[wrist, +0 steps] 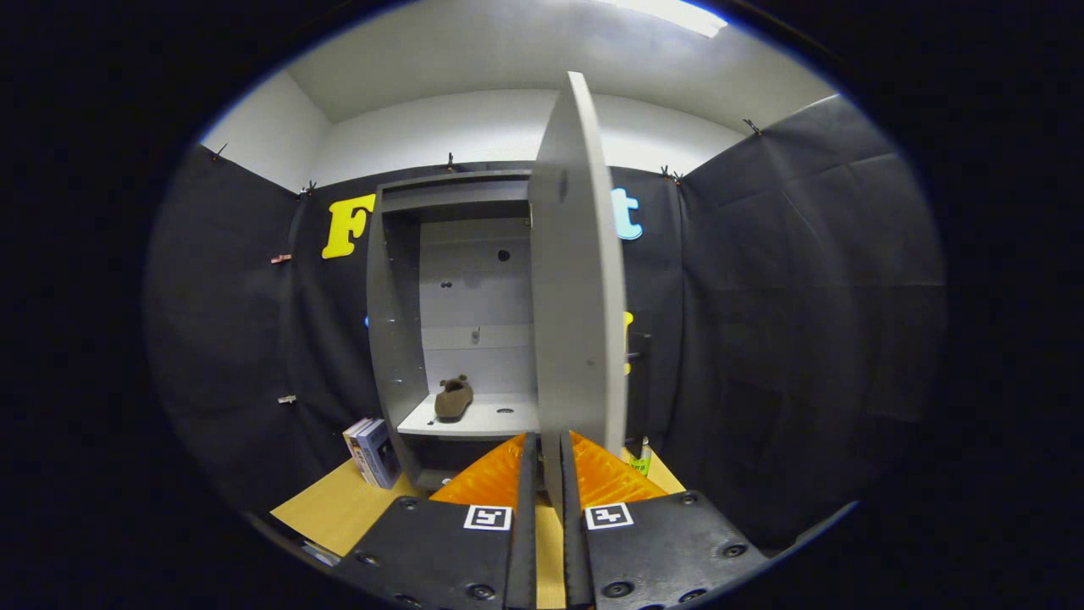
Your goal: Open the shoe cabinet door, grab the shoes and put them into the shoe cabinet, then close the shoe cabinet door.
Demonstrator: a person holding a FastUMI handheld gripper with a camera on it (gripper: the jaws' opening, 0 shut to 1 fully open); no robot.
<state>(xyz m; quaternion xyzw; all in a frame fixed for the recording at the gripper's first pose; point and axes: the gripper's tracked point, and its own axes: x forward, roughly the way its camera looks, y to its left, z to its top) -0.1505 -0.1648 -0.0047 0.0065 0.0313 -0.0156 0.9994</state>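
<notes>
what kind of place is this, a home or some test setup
Most likely a staged recording booth, not a home: black cloth walls are clipped up around a lone grey shoe cabinet on a wooden tabletop. The gripper is shut on the cabinet door.

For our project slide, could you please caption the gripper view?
Gripper shut on the edge of the open cabinet door, brown shoe already on the shoe cabinet shelf.

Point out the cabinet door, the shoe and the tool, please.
Cabinet door [580,280]: gripper view, on its grey face, edge held between the fingers.
Shoe [453,398]: gripper view, on its brown upper, lying on the cabinet shelf.
Tool [543,474]: gripper view, midway between its fingertips, shut on the door.
</notes>
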